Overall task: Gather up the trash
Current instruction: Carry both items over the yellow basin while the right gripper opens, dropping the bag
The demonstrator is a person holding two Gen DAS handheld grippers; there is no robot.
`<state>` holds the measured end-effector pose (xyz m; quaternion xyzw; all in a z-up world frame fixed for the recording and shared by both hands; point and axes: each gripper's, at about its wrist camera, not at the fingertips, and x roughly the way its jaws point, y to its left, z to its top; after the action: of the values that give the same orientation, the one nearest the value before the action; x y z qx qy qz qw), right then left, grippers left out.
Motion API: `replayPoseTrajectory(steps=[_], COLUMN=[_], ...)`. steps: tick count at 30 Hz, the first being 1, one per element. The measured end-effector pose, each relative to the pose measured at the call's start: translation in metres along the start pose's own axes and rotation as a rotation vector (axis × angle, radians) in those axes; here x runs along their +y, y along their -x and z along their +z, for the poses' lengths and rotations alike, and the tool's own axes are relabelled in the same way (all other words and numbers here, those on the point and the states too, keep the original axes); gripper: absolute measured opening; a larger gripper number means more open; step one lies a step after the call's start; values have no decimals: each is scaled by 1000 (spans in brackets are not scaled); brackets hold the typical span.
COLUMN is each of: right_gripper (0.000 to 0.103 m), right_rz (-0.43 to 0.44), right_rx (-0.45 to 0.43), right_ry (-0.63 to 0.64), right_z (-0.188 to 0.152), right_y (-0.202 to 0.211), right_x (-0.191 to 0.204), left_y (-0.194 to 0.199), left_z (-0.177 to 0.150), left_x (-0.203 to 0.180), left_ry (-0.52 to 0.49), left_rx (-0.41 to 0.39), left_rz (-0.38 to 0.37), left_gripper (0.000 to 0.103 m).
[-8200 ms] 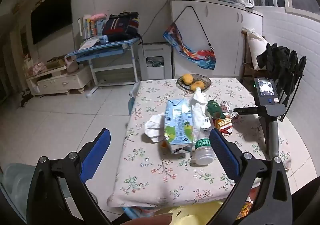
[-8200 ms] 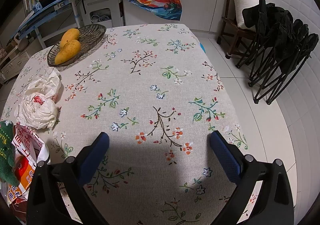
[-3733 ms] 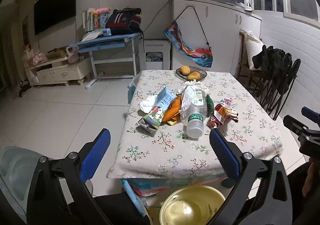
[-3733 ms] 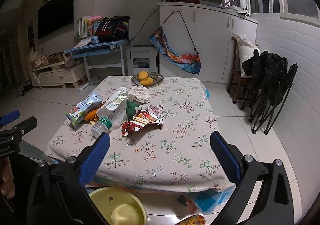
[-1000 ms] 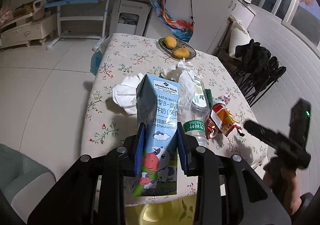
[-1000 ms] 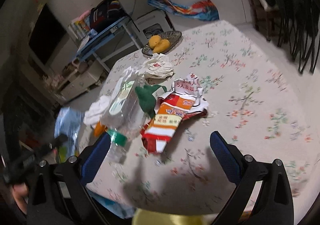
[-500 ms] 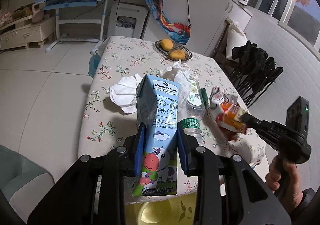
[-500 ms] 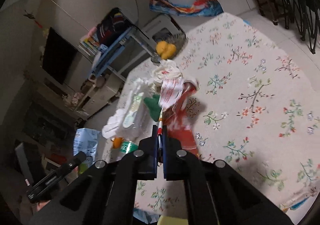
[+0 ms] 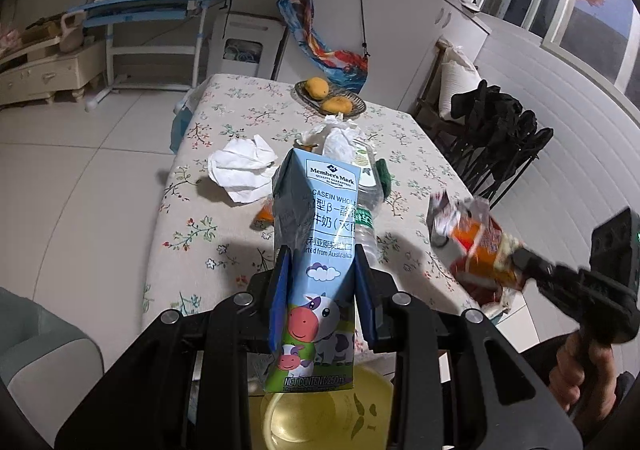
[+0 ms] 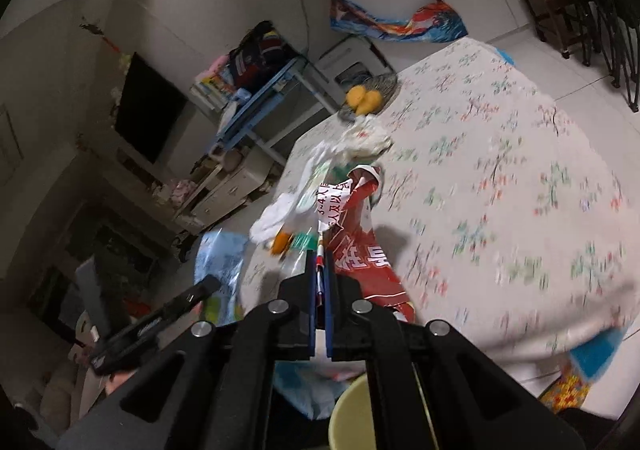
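My left gripper [image 9: 322, 302]: clamped on the milk carton [image 9: 318, 262], one blue pad flat against each side, the carton upright between them.
Milk carton: pale blue, printed "Member's Mark" near the top and a cartoon cow low down; held in the air at the near edge of the table [image 9: 200, 210], its bottom directly above the yellow bin [image 9: 320, 418].
My right gripper [image 10: 319, 270]: fingers nearly touching, pinching the thin edge of a red snack wrapper [image 10: 360, 250].
Snack wrapper: red and orange with a white panel of printed characters, crumpled, lifted clear of the tablecloth; in the left wrist view it hangs off the table's right edge at the tip of my right gripper.
Yellow bin: on the floor below the table's near edge, its rim also visible beneath my right gripper [image 10: 348, 410].
On the table: a crumpled white tissue [image 9: 240, 170], a plastic bottle with a green cap [image 9: 364, 218] lying behind the carton, an orange scrap [image 9: 264, 214] beside it.
Far end: two mangoes [image 9: 326, 96] in a woven tray [image 9: 356, 106].
Right wrist view: motion-blurred.
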<state>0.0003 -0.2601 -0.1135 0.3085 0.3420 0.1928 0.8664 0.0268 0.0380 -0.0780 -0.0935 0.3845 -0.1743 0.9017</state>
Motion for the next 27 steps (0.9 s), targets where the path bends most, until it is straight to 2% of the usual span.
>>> replayPoseTrajectory(steps=[7, 14, 21, 27], right_gripper=[4, 4, 4, 7], right_rz=[40, 26, -48, -86], right_rx=[113, 279, 403, 444], right_ry=[64, 135, 185, 195], right_z=[-54, -102, -122, -130], right_y=[14, -3, -36, -56], right_x=[23, 34, 31, 28], left_y=[15, 25, 34, 38], left_z=[-14, -29, -44, -58], left_x=[-7, -13, -19, -26], left_ry=[-6, -5, -9, -21], left_rx=[-14, -14, -8, 9], left_rz=[-14, -24, -34, -46], left_gripper=[29, 29, 29, 29])
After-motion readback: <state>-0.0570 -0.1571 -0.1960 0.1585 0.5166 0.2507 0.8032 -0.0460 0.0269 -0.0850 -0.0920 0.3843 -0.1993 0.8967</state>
